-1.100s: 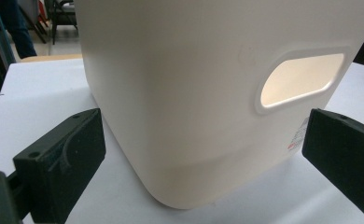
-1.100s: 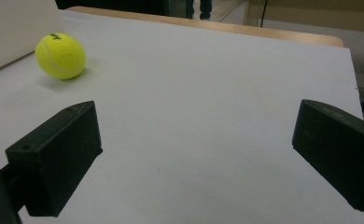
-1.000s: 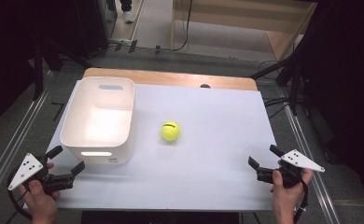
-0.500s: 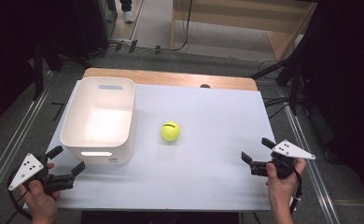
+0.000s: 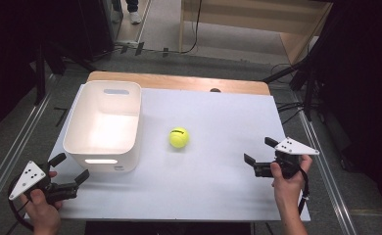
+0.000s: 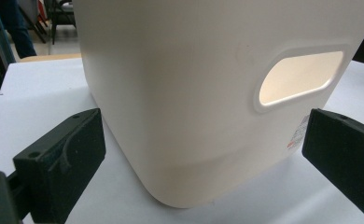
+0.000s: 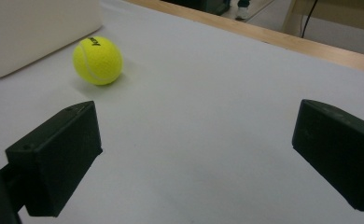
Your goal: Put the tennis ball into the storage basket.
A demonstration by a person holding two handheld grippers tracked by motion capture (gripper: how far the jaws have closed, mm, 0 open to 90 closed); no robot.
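Note:
A yellow tennis ball (image 5: 179, 138) (image 7: 97, 60) lies near the middle of the white table (image 5: 218, 117). Left of it stands an empty white bin (image 5: 106, 125) (image 6: 208, 93) with a handle slot in its near wall. My left gripper (image 5: 70, 168) (image 6: 208, 154) is open at the table's front left corner, its jaws pointing at the bin's near wall. At the right side, my right gripper (image 5: 260, 151) (image 7: 194, 154) is open and empty, with the ball ahead and to the left of its jaws.
The white surface lies on a wooden tabletop whose edge (image 5: 179, 82) shows at the back. Metal rails (image 5: 17, 142) run along both sides. Black stands and cables (image 5: 301, 83) crowd the floor at the right, and a wooden frame (image 5: 257, 19) stands behind.
My right gripper has moved left and a little forward over the table, toward the ball. The left gripper has barely shifted, and the ball and bin are still.

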